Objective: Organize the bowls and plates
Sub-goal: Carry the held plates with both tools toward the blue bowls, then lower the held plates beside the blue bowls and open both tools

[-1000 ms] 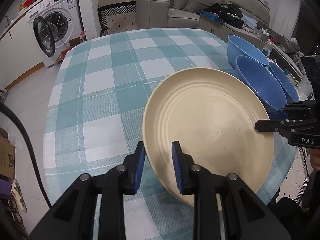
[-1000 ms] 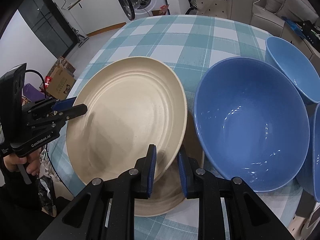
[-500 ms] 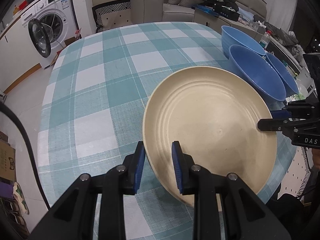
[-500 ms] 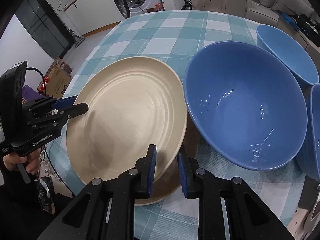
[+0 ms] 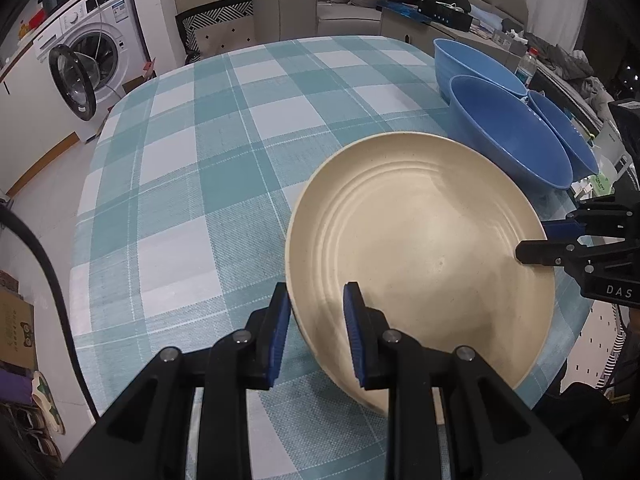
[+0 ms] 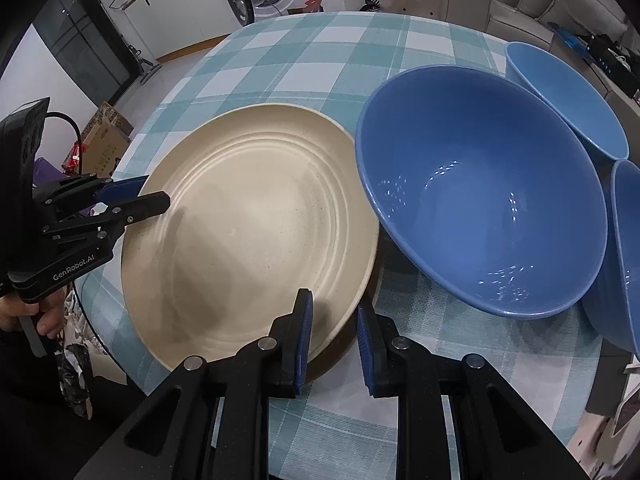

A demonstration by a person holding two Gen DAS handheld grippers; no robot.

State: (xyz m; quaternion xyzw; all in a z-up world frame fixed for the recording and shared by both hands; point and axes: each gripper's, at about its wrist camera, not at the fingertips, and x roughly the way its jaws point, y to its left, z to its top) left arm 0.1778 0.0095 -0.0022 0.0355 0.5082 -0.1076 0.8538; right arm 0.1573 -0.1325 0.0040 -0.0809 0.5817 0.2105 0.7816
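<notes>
Cream plate [image 5: 420, 240] sits face-up, slightly tilted, over the checked table's [image 5: 200, 160] near edge, beside 3 blue bowls [image 6: 480, 200]. The left gripper [image 5: 316, 332] and right gripper [image 6: 334, 336] each pinch opposite rims. Something dark underneath is mostly hidden.

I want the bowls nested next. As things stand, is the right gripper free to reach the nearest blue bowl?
Probably not yet: the right gripper is shut on the cream plate rim, sharing it with the left gripper. The nearest blue bowl sits unobstructed beside it.

Teal checked tablecloth [image 5: 224, 168], washing machine [image 5: 86, 60] w/ door open, grey sofa [image 5: 340, 4] behind, cardboard box [image 6: 106, 142].
</notes>
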